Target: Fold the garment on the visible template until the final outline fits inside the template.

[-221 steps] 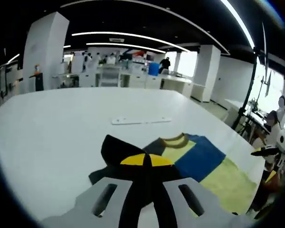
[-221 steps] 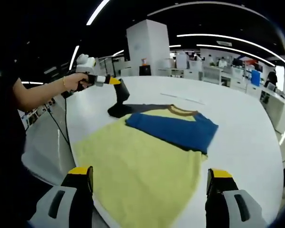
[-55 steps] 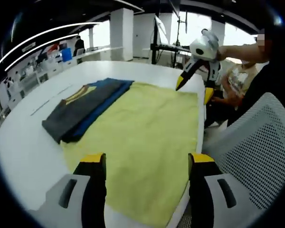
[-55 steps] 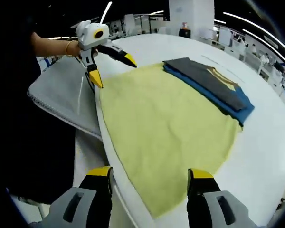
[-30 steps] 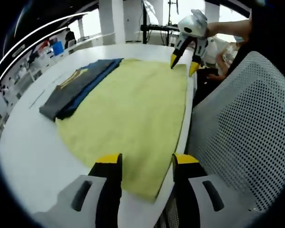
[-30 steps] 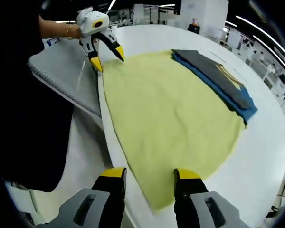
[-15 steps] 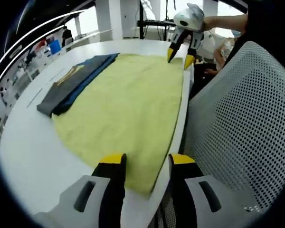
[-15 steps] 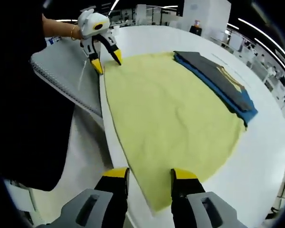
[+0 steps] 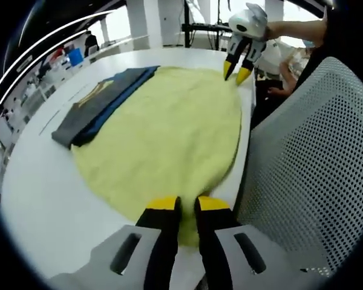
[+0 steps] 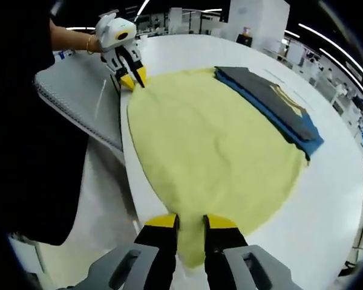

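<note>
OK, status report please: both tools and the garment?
Left tool shut on garment hem corner. Right tool shut on other corner. Chair close by table edge.

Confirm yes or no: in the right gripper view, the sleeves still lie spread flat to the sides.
No. The garment's dark grey and blue sleeve end lies folded over into a stacked band along its far edge.

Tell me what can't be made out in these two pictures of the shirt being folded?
- Template: no outline shows; the shirt may cover it.
- Shirt corners: pinched between each gripper's fingers, left gripper, right gripper, so the cloth there is hidden.
- Folded top: layers stacked, underside unseen.
- Strip on the table in the left gripper view: too small to identify.
</note>
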